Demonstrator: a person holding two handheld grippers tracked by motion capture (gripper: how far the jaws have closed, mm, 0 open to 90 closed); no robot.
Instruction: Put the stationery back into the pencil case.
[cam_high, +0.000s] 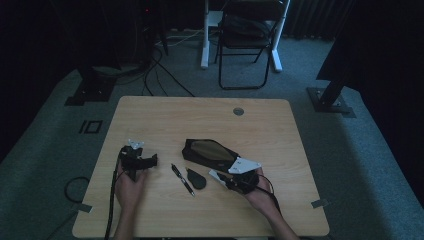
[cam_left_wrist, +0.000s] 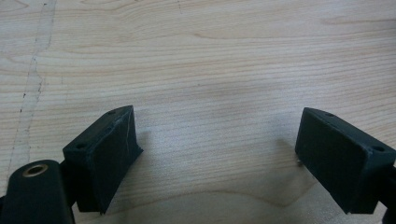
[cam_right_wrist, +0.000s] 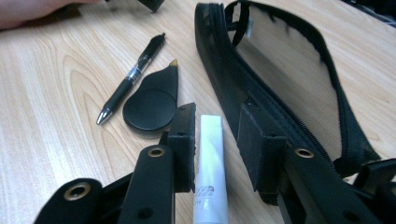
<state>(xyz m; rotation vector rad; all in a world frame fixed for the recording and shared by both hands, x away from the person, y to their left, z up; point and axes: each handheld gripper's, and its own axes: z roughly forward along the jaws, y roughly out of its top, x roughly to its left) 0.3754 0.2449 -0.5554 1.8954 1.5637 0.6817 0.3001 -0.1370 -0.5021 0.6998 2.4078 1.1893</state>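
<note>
Open pencil case (cam_right_wrist: 289, 70) — empty inside, white tube (cam_right_wrist: 210, 163) beside

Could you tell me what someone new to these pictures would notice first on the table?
Probably the open black pencil case, unzipped and lying right of the table's middle. Beside it, the right gripper has a white tube lying between its jaws on the wood, though whether the pads press it is hard to tell. Left of that lie a black pen and a flat black teardrop-shaped piece, while the left gripper rests wide open over bare table.

High overhead, two close tabletop (cam_high: 150, 115) views
</note>
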